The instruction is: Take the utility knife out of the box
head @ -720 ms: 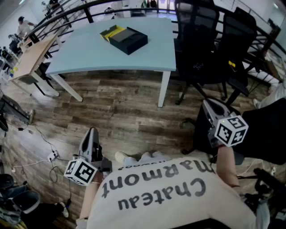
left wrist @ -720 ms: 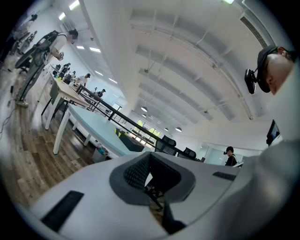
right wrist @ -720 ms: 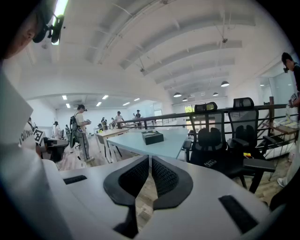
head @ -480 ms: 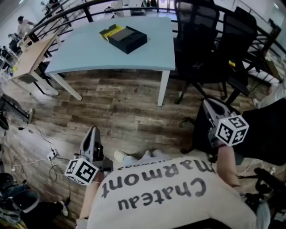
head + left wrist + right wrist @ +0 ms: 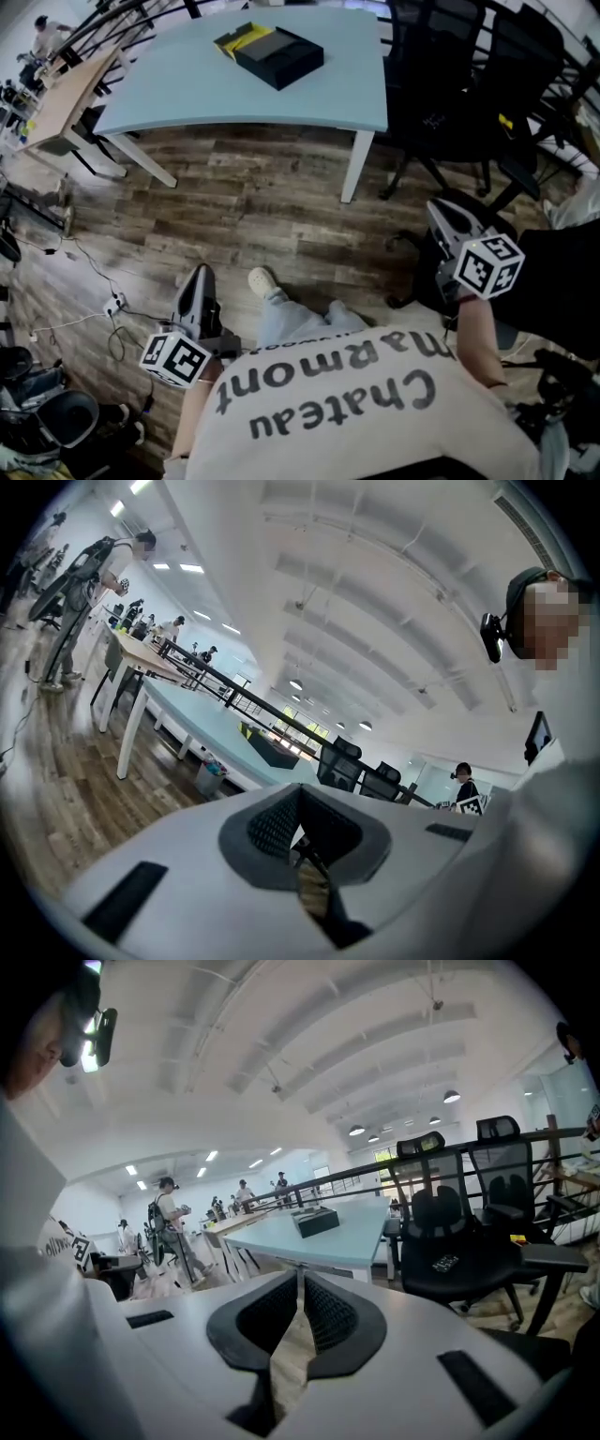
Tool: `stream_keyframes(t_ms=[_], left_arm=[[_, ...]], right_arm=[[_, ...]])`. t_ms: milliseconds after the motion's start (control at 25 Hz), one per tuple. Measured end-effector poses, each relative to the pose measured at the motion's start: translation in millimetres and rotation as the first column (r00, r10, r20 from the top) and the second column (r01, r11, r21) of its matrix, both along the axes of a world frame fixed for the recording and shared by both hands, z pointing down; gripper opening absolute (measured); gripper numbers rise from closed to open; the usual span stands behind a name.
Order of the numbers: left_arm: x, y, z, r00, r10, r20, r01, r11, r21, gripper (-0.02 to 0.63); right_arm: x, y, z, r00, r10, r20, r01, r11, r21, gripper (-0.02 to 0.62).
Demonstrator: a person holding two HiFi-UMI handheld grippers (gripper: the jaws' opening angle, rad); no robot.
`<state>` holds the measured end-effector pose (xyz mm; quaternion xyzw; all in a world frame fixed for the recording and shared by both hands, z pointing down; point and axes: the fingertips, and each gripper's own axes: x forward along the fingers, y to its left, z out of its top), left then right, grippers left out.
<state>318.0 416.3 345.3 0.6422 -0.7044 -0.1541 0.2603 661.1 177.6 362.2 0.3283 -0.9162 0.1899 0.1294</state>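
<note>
A black box [image 5: 277, 56] with a yellow part [image 5: 234, 39] beside it lies on the pale blue table [image 5: 187, 94], far ahead of both grippers. No utility knife can be made out at this distance. My left gripper [image 5: 197, 275] hangs low over the wooden floor, jaws shut and empty. My right gripper [image 5: 437, 210] is held by a black chair, also shut with nothing in it. The box [image 5: 273, 753] shows small and distant in the left gripper view, past the closed gripper [image 5: 300, 791]. In the right gripper view the box [image 5: 314, 1221] sits beyond the closed gripper [image 5: 300, 1275].
Black office chairs [image 5: 441, 103] stand right of the table. A wooden desk [image 5: 56, 112] is at the left, with cables and a power strip [image 5: 112, 305] on the floor. My shoe [image 5: 262, 280] is forward on the wood floor. People [image 5: 173, 1222] stand in the background.
The head view has moved forward toward the table, and a foot has stepped ahead. Both grippers stay shut and held low.
</note>
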Motion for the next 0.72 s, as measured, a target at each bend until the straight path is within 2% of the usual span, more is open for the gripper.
stream_keyframes(t_ms=[280, 520, 720], left_arm=[[-41.7, -65.9, 17.6, 0.997, 0.07, -0.019, -0.07, 0.998, -0.006, 0.002], [-113.3, -145.5, 5.2, 0.994, 0.111, -0.003, -0.111, 0.994, 0.007, 0.002], [-178.1, -194.0, -12.1, 0.989, 0.141, 0.036, -0.142, 0.989, 0.035, 0.002]], right_arm=[[-45.1, -39.2, 18.7, 0.999, 0.019, -0.044, -0.021, 0.999, -0.049, 0.048], [-116.2, -87.6, 4.4, 0.998, 0.03, -0.055, -0.033, 0.998, -0.046, 0.048], [-187.7, -119.0, -5.8, 0.998, 0.005, -0.063, -0.005, 1.0, -0.012, 0.049]])
